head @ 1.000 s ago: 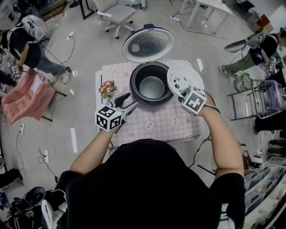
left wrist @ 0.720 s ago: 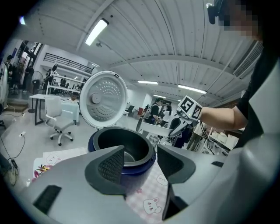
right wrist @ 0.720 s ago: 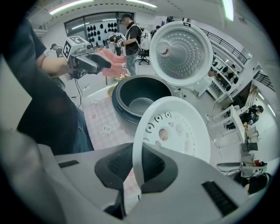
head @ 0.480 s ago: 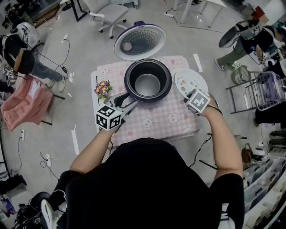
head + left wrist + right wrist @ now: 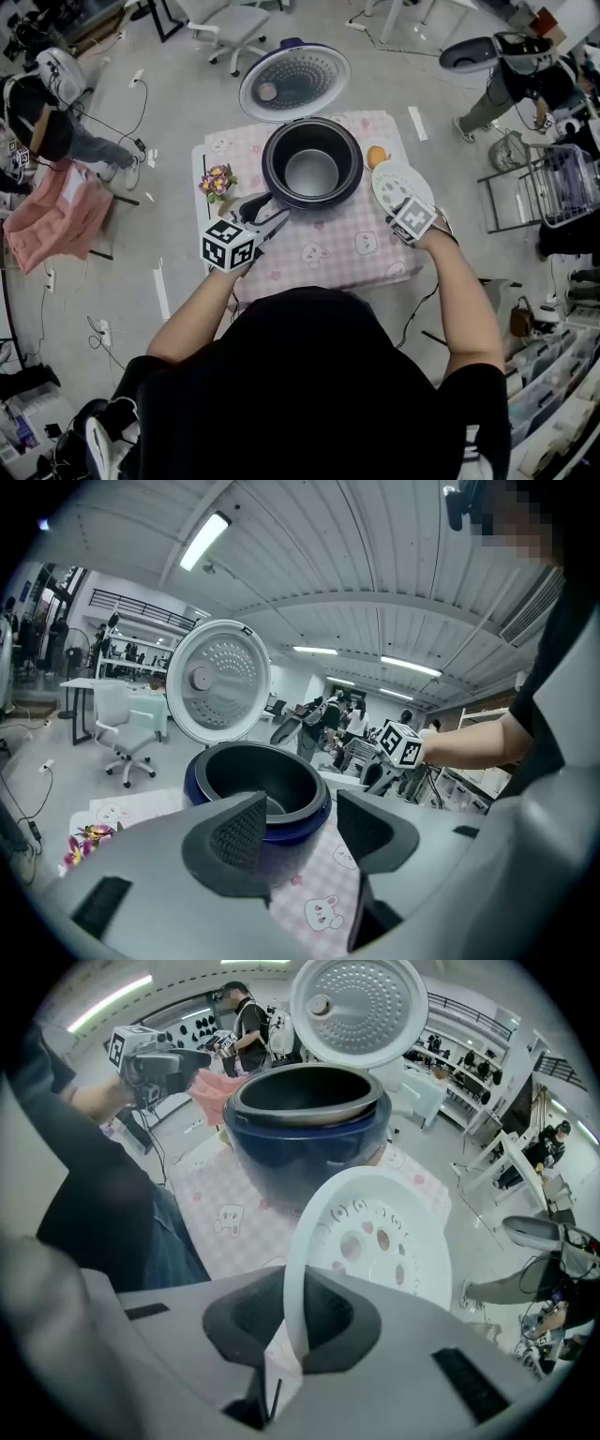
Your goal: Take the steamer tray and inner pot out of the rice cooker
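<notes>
We are gripping tray rim in right tongs, tilted over surface, right of cooker. Left tongs gaping, empty. Pot sitting inside cooker. Judging: tray set-down in hand; next calling for release, then pot lift.

the small orange thing by the steamer tray cannot be identified.

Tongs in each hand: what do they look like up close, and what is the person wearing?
The left tongs and right tongs look alike: a grey body ending in two dark, rounded jaws with textured pads. Each carries a white cube printed with black square markers. No cables show on them. The person wears a black short-sleeved top.
</notes>
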A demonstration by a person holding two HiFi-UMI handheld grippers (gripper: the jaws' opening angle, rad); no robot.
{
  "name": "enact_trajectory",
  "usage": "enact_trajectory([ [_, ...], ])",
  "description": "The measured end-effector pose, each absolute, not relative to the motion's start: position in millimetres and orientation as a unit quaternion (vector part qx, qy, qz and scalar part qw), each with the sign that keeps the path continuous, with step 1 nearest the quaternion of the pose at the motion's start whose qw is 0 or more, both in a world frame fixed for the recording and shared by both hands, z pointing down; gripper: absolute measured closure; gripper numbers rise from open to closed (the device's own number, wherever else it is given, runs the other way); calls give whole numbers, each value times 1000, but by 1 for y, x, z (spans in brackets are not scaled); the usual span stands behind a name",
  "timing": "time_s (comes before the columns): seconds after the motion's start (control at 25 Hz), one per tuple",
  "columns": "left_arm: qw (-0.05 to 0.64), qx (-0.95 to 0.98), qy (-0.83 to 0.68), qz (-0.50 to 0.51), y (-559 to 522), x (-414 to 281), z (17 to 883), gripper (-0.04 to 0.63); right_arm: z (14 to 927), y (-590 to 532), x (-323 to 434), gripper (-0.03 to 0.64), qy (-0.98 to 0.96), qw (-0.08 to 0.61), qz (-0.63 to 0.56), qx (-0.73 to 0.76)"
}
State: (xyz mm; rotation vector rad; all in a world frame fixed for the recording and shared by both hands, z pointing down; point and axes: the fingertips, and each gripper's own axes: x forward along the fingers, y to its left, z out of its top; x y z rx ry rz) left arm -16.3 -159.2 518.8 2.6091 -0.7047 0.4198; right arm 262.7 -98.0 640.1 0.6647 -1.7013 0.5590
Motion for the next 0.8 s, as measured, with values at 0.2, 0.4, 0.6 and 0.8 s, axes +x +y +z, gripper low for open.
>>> enact_trajectory([
  [0.2,205,932,-253,158,-163,-18,526,341,674,-90,270,581,-717,588,254,274],
  [0.4,206,930,-253,169,-164,-20,534,342,703,-83,273,581,-715,588,262,272],
  [0.6,212,927,-254,180,-163,-22,543,342,728,-77,273,581,-717,586,261,272],
  [0.8,215,924,-254,187,-165,-22,551,342,748,-72,273,581,-714,593,257,270],
])
